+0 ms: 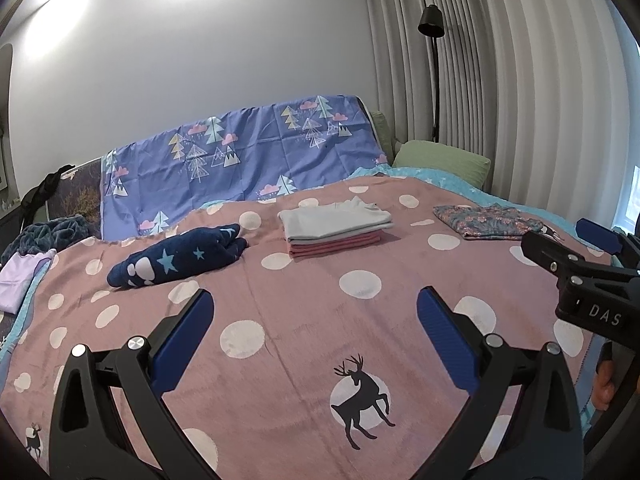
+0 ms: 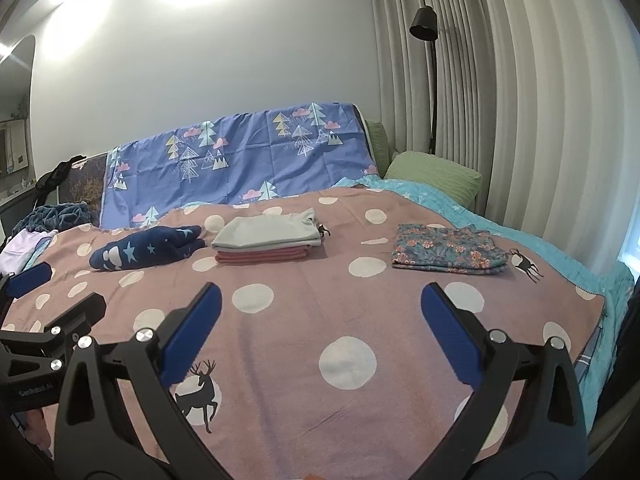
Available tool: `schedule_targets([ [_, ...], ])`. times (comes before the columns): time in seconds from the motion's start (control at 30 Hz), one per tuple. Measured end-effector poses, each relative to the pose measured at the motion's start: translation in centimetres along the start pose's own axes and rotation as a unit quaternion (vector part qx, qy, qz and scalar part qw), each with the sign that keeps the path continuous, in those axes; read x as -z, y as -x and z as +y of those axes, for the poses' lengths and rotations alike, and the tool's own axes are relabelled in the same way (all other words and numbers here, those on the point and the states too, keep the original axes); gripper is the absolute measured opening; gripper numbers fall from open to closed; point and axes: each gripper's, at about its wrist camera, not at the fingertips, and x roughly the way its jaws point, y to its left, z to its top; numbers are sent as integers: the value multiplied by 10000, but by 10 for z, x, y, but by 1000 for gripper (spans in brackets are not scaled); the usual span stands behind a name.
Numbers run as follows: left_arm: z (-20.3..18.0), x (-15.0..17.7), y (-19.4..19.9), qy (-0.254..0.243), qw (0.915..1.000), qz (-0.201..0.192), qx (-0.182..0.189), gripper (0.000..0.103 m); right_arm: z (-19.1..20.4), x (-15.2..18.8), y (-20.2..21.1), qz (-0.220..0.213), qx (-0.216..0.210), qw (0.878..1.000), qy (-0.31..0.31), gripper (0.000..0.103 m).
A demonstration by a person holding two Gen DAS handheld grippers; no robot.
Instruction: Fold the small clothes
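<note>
Two empty claws (image 1: 314, 304) (image 2: 320, 300), folded stack (image 1: 334, 232) beyond.

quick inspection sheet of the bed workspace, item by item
surface: pink dotted blanket, near part bare
job's things: grey and pink folded stack; floral folded piece; navy star garment bunched, unfolded
clutter: lilac cloth and dark blue throw at the left edge
grippers: left tongs open, empty; right tongs open, empty
cables: nothing seen
surroundings: green pillow, floor lamp, curtains, tree-print sheet
</note>
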Motion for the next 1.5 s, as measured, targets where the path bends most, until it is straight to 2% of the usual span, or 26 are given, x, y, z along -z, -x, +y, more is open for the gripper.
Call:
schedule_targets([
  [1.5, -2, 14, -18, 2, 9996, 273, -25, 102, -3, 10, -24, 192, 44, 9998, 58, 101],
])
